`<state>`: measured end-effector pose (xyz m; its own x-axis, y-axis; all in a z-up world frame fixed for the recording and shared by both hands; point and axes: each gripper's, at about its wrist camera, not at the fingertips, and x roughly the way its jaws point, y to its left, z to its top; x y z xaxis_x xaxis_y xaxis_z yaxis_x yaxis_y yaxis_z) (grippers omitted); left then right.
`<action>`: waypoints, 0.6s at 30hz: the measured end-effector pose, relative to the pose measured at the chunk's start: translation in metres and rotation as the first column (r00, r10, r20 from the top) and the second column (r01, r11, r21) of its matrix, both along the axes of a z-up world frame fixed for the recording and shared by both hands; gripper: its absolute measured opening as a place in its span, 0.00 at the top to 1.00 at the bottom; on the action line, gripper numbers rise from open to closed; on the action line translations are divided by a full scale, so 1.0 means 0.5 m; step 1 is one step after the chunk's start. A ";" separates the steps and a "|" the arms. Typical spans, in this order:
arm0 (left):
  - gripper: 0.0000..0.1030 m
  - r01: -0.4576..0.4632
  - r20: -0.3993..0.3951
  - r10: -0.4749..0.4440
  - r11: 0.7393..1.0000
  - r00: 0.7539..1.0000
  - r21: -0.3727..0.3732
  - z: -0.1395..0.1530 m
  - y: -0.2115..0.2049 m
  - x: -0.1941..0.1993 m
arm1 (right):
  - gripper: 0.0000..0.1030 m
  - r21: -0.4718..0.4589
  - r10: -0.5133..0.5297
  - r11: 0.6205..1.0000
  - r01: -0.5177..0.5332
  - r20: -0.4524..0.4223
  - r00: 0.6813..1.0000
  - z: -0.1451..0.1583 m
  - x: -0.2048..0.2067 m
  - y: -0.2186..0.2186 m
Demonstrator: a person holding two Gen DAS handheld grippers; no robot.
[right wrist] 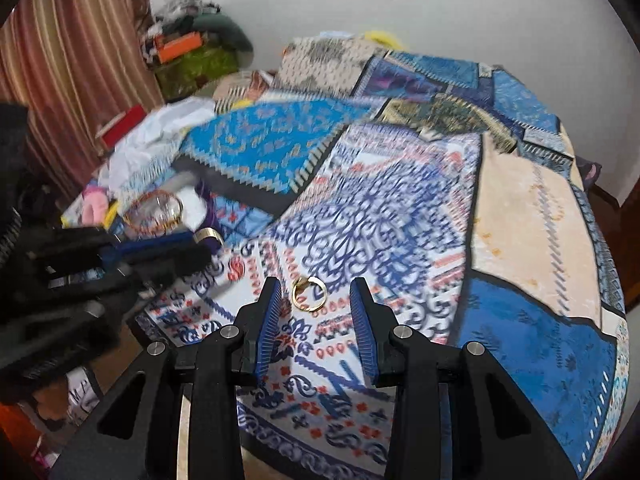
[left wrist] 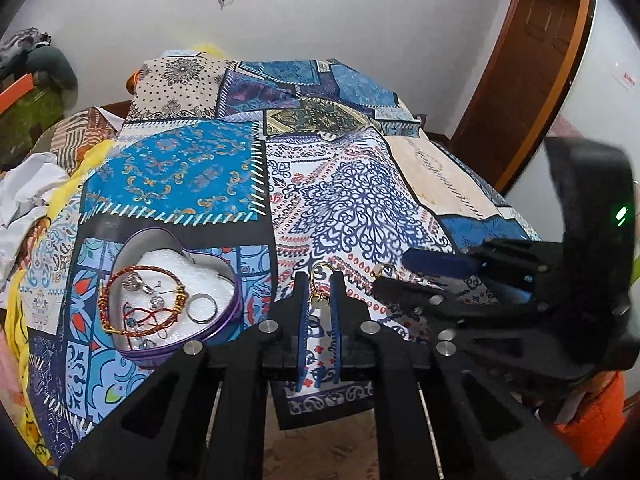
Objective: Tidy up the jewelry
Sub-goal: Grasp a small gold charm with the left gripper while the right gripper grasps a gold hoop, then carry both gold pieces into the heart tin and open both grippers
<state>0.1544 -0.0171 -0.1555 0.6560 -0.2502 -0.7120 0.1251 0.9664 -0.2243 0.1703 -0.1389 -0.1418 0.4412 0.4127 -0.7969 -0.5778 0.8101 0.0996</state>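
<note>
Your left tongs (left wrist: 319,280) were clamped on a gold earring (left wrist: 321,276); your right tongs (right wrist: 316,292) stood apart around a gold ring (right wrist: 308,294).

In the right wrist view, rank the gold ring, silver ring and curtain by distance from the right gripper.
1. gold ring, on the cloth just ahead of the open right gripper.
2. silver ring, ahead left.
3. curtain, far left.
</note>
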 end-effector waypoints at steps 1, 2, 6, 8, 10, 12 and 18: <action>0.92 -0.003 0.001 0.003 1.000 1.000 0.000 0.000 0.002 -0.001 | 0.69 -0.013 0.007 1.000 -0.007 0.000 1.000 -0.006 -0.001 0.005; 0.92 -0.004 0.001 0.004 1.000 1.000 -0.001 -0.001 0.004 -0.001 | 0.69 -0.019 0.011 1.000 -0.011 0.006 1.000 -0.008 -0.001 0.007; 0.92 -0.008 0.001 0.008 1.000 1.000 -0.011 0.001 0.008 -0.004 | 0.70 -0.011 0.018 1.000 -0.018 0.013 1.000 -0.012 -0.004 0.005; 0.92 -0.009 0.007 0.009 1.000 1.000 -0.016 0.007 0.008 -0.007 | 0.84 -0.019 0.010 1.000 -0.009 0.022 1.000 -0.013 -0.006 0.007; 0.92 -0.011 0.022 0.012 1.000 1.000 -0.023 0.018 0.009 -0.014 | 0.83 -0.018 0.002 1.000 -0.001 0.022 1.000 -0.013 -0.005 0.007; 0.92 -0.011 0.042 0.012 0.999 0.999 -0.032 0.032 0.010 -0.021 | 0.83 -0.015 -0.005 1.000 0.006 0.022 1.000 -0.011 -0.005 0.005; 0.92 -0.014 0.082 0.016 1.000 0.996 -0.028 0.066 0.016 -0.042 | 0.84 -0.010 -0.041 0.999 0.042 0.035 0.999 0.005 -0.011 -0.002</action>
<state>0.1333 -0.0091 -0.1224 0.7160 -0.2583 -0.6485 0.1298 0.9621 -0.2399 0.1648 -0.1400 -0.1395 0.4855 0.3848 -0.7850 -0.5466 0.8344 0.0710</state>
